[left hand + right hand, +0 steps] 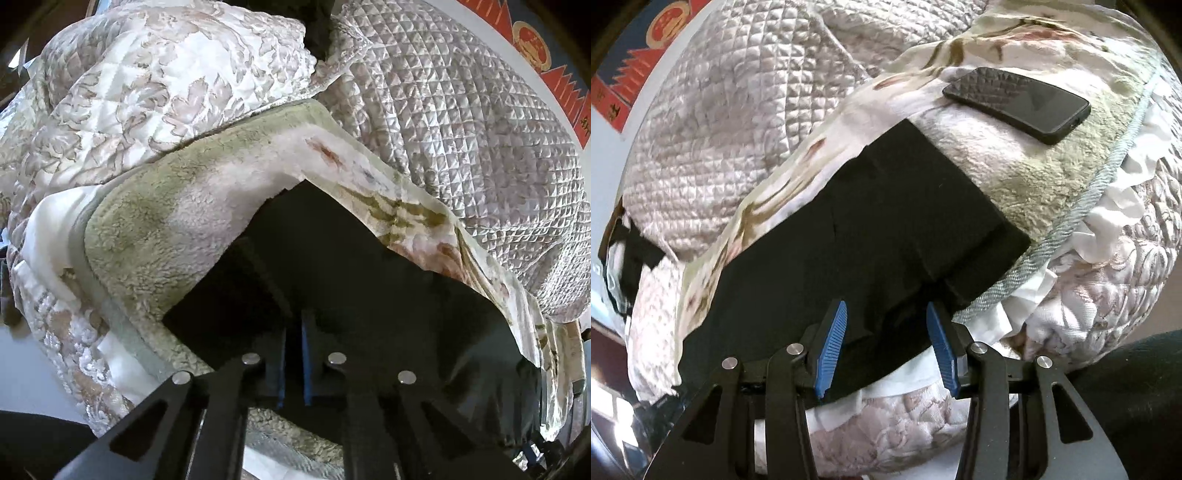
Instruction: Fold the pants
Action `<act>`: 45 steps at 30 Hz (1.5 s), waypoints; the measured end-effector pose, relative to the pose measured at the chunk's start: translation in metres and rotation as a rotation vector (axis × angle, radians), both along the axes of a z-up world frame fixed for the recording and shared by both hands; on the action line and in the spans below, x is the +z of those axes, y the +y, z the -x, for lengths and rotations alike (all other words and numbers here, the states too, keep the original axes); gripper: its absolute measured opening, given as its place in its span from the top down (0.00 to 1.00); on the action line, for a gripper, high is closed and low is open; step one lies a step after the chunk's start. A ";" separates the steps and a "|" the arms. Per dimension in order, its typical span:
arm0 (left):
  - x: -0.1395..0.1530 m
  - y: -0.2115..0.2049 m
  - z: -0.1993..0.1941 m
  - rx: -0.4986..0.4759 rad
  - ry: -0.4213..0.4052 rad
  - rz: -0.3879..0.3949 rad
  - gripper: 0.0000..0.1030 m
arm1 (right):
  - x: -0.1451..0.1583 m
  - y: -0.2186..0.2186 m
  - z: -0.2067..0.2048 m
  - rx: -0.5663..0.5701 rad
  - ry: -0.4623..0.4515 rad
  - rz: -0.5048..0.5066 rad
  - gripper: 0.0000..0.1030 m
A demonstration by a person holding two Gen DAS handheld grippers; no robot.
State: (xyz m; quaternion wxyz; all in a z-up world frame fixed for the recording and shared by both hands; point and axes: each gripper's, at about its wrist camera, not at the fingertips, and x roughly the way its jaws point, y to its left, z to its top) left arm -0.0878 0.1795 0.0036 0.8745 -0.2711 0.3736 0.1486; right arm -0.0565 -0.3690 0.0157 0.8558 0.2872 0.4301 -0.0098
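Note:
The black pants (871, 236) lie folded in a long strip on a fleece blanket (1034, 184) over a quilted bed. My right gripper (885, 304) hovers open over the strip's near edge; its blue pads (831, 350) stand well apart and press on nothing. In the left wrist view the pants (351, 266) fill the middle as a dark sheet. My left gripper (294, 319) is shut there, its blue pads almost touching, with a thin dark layer of the pants pinched between them. The fingertips are hard to make out against the black cloth.
A black phone (1015, 103) lies on the fleece just beyond the pants' far end. Grey quilted bedding (461, 129) and a flowered quilt (147, 92) bunch up around the blanket. A red and blue poster (546, 55) hangs on the wall behind.

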 end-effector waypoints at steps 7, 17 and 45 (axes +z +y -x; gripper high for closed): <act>0.006 -0.001 0.000 -0.015 -0.012 -0.020 0.96 | 0.006 -0.013 -0.019 -0.049 -0.053 -0.002 0.89; 0.032 -0.005 0.030 -0.014 -0.032 -0.055 0.96 | 0.024 -0.026 -0.005 -0.047 -0.057 -0.011 0.93; 0.039 -0.015 0.025 -0.003 0.005 -0.137 0.91 | 0.023 0.016 -0.020 0.047 -0.003 0.321 0.73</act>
